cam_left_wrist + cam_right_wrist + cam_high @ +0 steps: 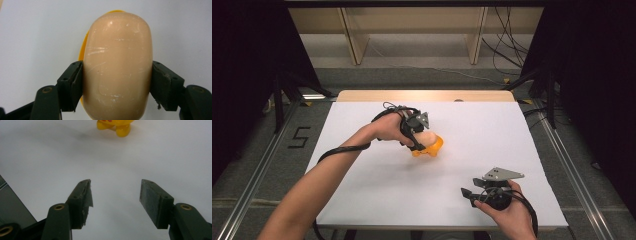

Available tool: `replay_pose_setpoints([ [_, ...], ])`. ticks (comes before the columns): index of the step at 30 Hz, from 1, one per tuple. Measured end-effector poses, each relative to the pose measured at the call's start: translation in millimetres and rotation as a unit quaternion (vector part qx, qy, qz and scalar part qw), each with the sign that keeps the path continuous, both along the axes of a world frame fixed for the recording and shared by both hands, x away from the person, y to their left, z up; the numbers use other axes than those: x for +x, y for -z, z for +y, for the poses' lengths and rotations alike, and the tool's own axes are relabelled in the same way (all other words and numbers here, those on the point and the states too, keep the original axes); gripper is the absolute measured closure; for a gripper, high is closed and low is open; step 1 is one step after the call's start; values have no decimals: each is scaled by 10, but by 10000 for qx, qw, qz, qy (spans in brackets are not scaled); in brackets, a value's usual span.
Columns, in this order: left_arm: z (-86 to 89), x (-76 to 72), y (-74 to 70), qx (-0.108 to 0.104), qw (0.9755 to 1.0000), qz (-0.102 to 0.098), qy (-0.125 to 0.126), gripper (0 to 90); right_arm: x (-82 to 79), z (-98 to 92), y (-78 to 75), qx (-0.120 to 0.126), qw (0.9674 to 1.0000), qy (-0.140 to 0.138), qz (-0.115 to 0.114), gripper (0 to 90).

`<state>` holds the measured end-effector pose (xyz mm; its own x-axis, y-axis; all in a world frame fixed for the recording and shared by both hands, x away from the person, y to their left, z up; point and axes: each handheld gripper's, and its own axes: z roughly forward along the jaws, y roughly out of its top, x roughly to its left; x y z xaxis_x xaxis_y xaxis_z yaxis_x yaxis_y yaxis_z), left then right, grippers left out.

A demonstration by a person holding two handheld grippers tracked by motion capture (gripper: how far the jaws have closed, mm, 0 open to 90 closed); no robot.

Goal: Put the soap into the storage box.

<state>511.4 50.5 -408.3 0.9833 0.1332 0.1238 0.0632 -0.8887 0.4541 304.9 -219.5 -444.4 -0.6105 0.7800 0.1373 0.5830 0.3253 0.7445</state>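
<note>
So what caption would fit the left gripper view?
Left gripper clamping a smooth peach-coloured rounded object above a white table.

Both forearms are bare, with no sleeves. Each gripper, the left gripper (426, 140) and the right gripper (465, 195), is black, with a grey three-cornered plate on top and a black cable trailing behind. The jaws are flat black blocks fixed with small screws, on arms with brass-coloured pivot rings.

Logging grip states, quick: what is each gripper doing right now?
Left gripper: shut on the peach-and-yellow toy.
Right gripper: open, holding nothing, over the white table.
</note>
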Motion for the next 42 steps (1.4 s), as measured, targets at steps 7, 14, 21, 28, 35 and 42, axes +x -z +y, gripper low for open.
replay_pose_setpoints([
  [7, -19, 0, -74, -249, 9996, -8, -99, 349, 0, 0, 0, -1, 10000, 5, 3, 429],
  [14, 79, -151, -223, -538, 9983, -98, -200, 337, -11, 9, 6, 103, 9999, 23, 84, 429],
  [21, 387, -453, -372, -594, 9962, -300, -565, 336, -9, 4, 3, 70, 10000, 18, 60, 429],
  [28, 814, -810, -269, -536, 9931, -479, -927, 319, -2, -2, -1, 32, 10000, 16, 35, 428],
  [35, 1190, -1143, -73, -708, 9861, -433, -1441, 322, 0, 10, 12, 42, 10000, 34, 38, 427],
  [42, 1513, -1443, 192, -892, 9774, -329, -1890, 331, -3, 7, 16, 33, 10000, 54, 70, 427],
])
